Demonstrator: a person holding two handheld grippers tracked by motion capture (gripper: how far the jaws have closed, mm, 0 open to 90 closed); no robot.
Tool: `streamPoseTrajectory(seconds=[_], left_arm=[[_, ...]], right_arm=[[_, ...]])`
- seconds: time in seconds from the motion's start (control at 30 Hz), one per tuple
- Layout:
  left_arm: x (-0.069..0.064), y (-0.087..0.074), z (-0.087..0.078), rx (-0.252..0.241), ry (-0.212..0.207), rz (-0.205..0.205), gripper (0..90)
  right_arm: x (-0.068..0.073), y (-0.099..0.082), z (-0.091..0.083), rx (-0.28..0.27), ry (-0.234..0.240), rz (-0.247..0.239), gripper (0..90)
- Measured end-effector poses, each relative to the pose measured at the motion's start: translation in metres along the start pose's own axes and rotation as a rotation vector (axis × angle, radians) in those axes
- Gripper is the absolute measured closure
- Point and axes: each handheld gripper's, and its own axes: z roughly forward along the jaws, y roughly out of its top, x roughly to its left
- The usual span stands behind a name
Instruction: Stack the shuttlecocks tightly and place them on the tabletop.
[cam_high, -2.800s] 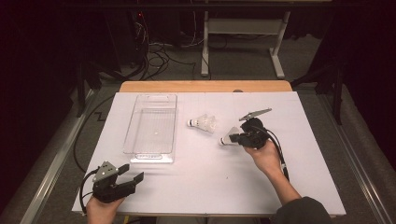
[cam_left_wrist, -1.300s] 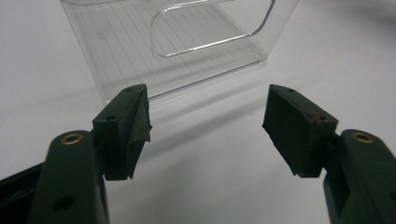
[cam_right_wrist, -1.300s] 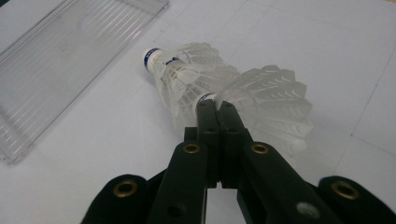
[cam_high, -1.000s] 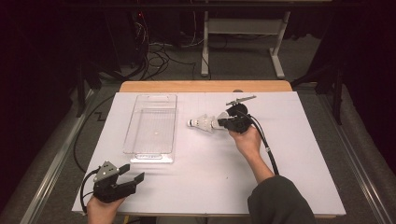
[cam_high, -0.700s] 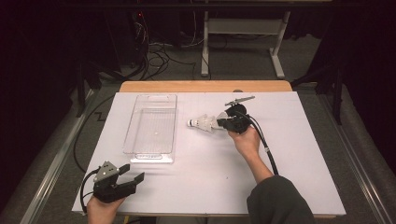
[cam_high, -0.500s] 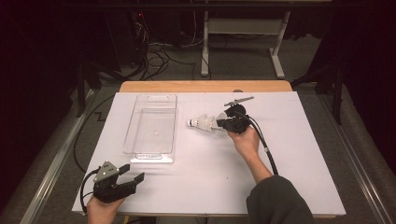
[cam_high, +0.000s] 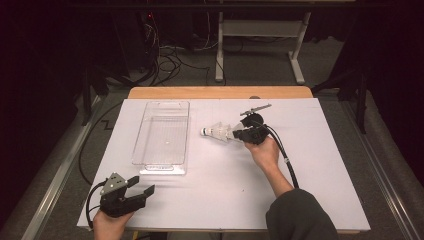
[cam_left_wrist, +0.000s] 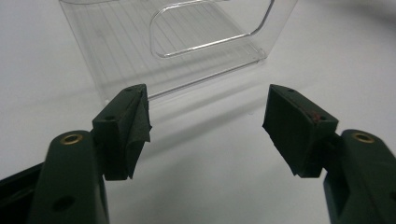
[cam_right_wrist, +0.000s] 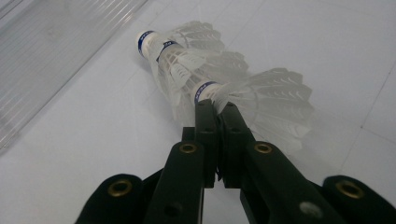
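1. The left claw (cam_high: 141, 189) rests at the near left corner of the white surface (cam_high: 320, 165), its jaws spread wide with nothing between them.
2. Just beyond it lies the clear plastic tray (cam_left_wrist: 116, 44), a ribbed, see-through box with a cut-out handle in its near end wall.
3. The right claw (cam_right_wrist: 217, 108) has its jaws pressed together, pinching the feather edge of the near shuttlecock (cam_right_wrist: 271, 105).
4. That shuttlecock is white, with a feathered skirt and a blue band round its cork; its nose pushes into the skirt of the far shuttlecock (cam_right_wrist: 182, 44), which looks the same.
5. The nested pair lies on its side mid-surface, right of the tray, corks towards it.
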Motion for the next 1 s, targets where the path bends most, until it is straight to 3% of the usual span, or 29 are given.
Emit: streamPoseTrajectory(seconds=[0.47,1.0], left_arm=[[-0.0004,0.0000,0.0002,0.001,0.000,0.004,32.5],[-0.0006,0.0002,0.0005,0.002,-0.001,0.007,32.6]], right_arm=[[-0.0015,-0.0032,0.0079,0.061,-0.025,0.013,83.0],[0.0033,0.0002,0.0091,0.023,-0.001,-0.007,88.9]])
